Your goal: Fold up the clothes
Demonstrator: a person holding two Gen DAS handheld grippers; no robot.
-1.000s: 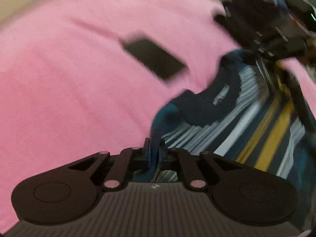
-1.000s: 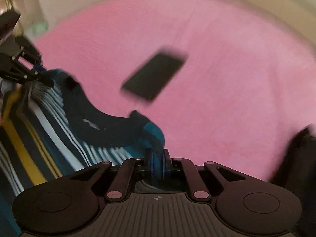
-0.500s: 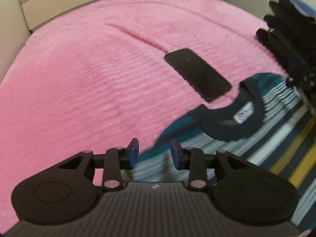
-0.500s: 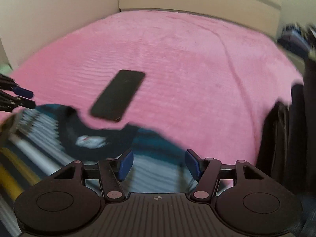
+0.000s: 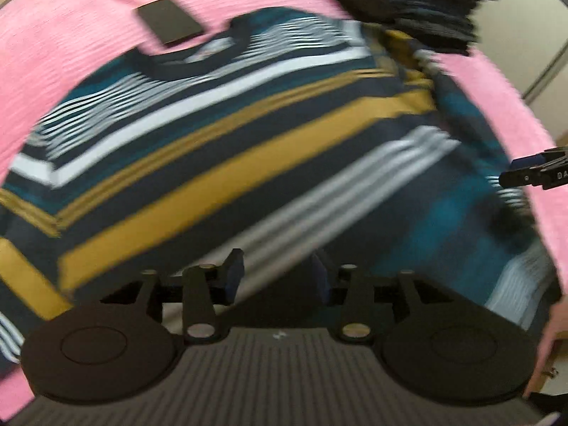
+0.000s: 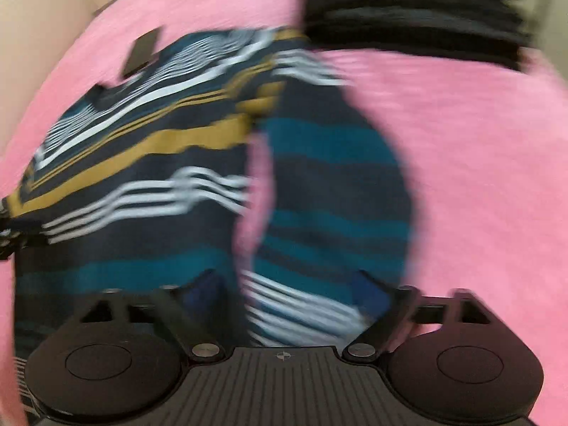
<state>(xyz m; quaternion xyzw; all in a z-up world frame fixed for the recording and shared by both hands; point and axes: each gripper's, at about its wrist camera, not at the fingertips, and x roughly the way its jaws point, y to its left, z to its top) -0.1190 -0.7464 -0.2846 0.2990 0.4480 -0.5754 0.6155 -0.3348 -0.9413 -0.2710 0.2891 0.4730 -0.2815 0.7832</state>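
With the striped sweater (image 5: pixel 248 135) spread flat on the pink bed (image 6: pixel 461 142), both claws — left claw (image 5: pixel 277 278), right claw (image 6: pixel 287 287) — hang wide and empty; pinch each sleeve near its cuff before folding inward.

Letters "DA" on right gripper (image 5: pixel 532 174).
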